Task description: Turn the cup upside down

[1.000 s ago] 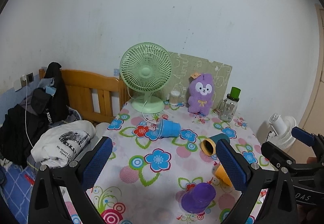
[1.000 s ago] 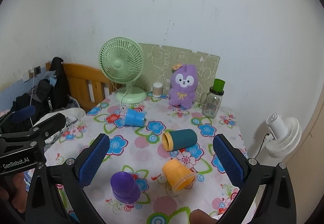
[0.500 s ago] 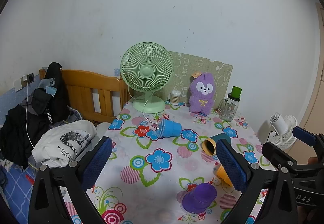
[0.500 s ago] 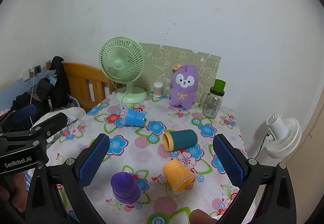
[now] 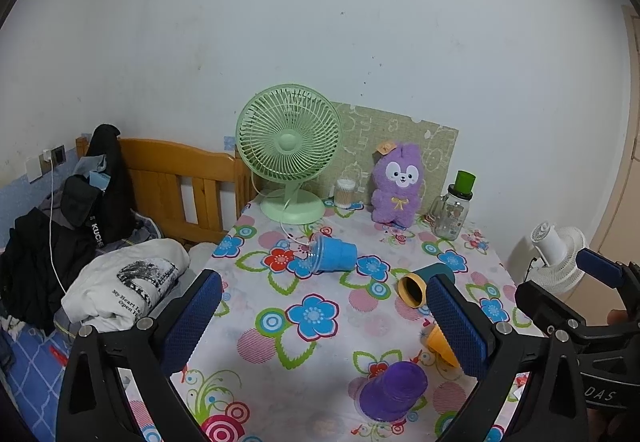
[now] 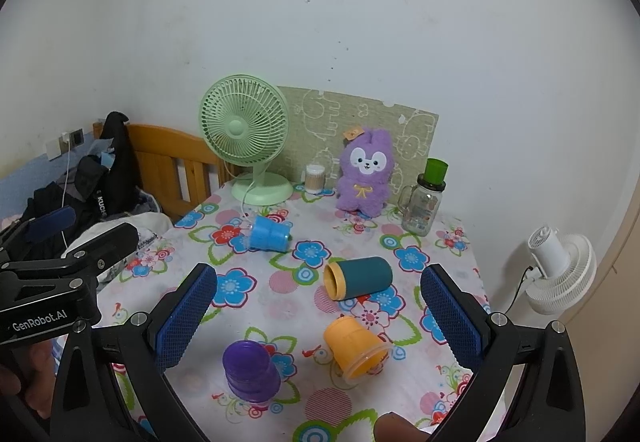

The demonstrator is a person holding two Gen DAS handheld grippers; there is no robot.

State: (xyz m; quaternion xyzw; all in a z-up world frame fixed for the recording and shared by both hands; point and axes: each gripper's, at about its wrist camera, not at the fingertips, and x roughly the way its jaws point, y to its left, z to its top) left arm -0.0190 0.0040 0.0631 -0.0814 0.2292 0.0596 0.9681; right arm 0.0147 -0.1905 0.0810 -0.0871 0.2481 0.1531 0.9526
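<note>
we see a counter under a flowered cloth, pushed against a white wall, with a wooden bed heaped with clothes out past our left fingers and a white floor fan beyond our right ones. we count four cups: a purple cup mouth-down and an orange cup on its side, both between the right fingers; a teal cup on its side just ahead of them; and a blue cup on its side farther ahead, toward the back. at the back stand one green fan, one plush toy, one bottle and one small jar. our left gripper and right gripper both hang above the counter with fingers spread wide, grasping nothing.
</note>
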